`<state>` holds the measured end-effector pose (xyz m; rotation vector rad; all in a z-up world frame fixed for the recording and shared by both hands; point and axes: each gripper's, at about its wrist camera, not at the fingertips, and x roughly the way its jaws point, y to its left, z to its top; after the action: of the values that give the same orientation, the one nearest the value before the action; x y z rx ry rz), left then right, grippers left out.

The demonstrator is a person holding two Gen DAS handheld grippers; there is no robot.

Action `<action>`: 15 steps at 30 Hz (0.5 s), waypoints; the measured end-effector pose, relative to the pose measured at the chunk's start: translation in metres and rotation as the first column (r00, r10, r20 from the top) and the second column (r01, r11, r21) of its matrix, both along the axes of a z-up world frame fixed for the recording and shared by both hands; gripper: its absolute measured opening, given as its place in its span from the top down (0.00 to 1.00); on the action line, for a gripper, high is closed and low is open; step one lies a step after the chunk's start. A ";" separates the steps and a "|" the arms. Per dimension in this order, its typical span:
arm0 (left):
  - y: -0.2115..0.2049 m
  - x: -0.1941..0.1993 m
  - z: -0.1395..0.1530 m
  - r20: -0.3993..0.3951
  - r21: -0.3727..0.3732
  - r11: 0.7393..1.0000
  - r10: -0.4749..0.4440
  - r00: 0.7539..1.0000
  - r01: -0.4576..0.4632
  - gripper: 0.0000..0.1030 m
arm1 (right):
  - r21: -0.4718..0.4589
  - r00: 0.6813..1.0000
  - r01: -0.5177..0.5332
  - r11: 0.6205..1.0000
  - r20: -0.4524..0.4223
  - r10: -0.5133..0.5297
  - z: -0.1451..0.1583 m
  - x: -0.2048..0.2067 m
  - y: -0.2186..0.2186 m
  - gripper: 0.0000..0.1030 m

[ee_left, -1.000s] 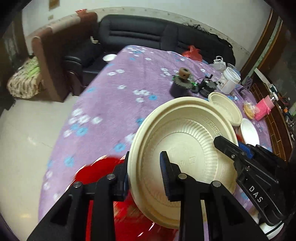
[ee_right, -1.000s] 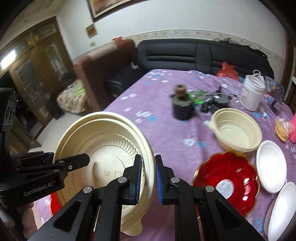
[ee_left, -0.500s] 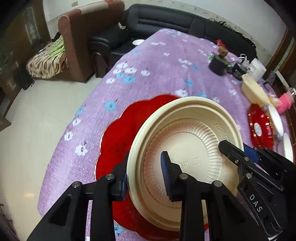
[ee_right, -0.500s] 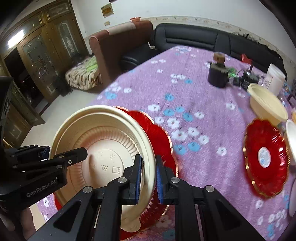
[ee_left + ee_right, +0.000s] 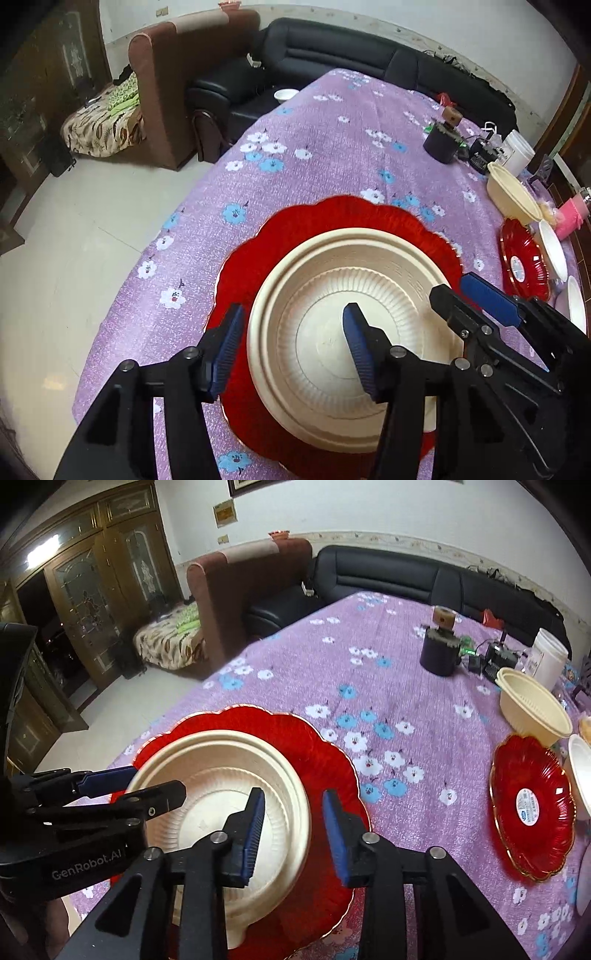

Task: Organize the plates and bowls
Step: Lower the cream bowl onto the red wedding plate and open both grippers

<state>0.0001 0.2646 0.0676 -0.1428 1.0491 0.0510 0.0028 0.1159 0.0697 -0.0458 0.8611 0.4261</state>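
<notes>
— Bowls first: where is the cream bowl (image 5: 351,332)?

— Sitting in the large red plate (image 5: 280,236) at the near edge of the table (image 5: 317,122), on its purple flowered cloth.

— And each tool?

— Left tool (image 5: 293,347) straddles the bowl's left rim, jaws opening, pads off it. Right tool (image 5: 293,834) straddles the opposite rim, jaws opening too, not pressing.

— Anything else?

— A second cream bowl (image 5: 532,705) and a small red plate (image 5: 532,805) lie well apart, at the right.

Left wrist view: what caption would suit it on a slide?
Both grippers, left and right, opening around a cream bowl resting on a large red plate.
</notes>
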 end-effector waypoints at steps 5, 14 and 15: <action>-0.009 -0.017 0.019 0.066 0.014 1.000 -0.004 0.998 0.003 0.41 | 0.029 0.999 0.016 0.999 0.037 -0.018 0.014 -0.011 -0.012 0.59; -0.061 -0.063 0.055 0.242 0.193 0.981 -0.069 0.968 0.022 0.24 | 0.103 0.991 0.075 0.992 0.102 -0.085 0.031 -0.053 -0.068 0.50; -0.070 -0.069 0.058 0.261 0.211 0.977 -0.082 0.962 0.026 0.22 | 0.107 0.990 0.085 0.991 0.107 -0.097 0.032 -0.056 -0.074 0.47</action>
<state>-0.0688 0.1945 0.1260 0.0669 0.7697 0.0881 -0.0531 0.0416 0.1013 0.0635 0.7273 0.3778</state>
